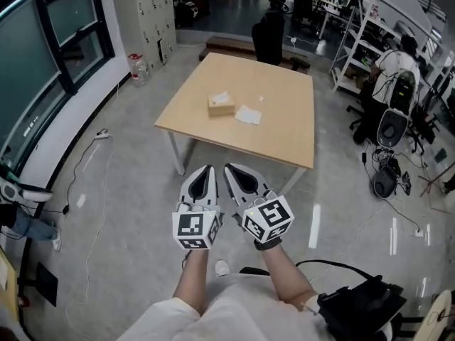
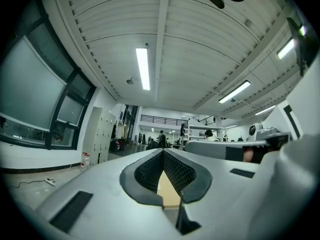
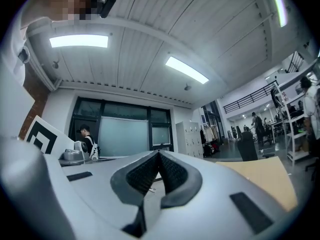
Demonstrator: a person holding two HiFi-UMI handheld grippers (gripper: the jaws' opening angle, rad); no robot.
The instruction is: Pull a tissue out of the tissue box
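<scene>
A small tan tissue box (image 1: 221, 104) sits on the wooden table (image 1: 284, 130), with a white tissue (image 1: 248, 114) lying flat just right of it. Both grippers are held side by side over the floor, short of the table's near edge and well apart from the box. My left gripper (image 1: 207, 169) is shut, its fingertips meeting with nothing between them (image 2: 163, 152). Beside it, my right gripper (image 1: 231, 168) is also shut and empty (image 3: 159, 154). The right gripper view catches the table (image 3: 265, 179) at its right side; the box does not show in either gripper view.
A black chair (image 1: 269, 38) stands at the table's far end. Metal shelves (image 1: 355, 45) and a person (image 1: 398, 69) with equipment are at the right. A water bottle (image 1: 137, 68) and cables (image 1: 96, 141) lie by the window wall. A black bag (image 1: 362, 307) lies at lower right.
</scene>
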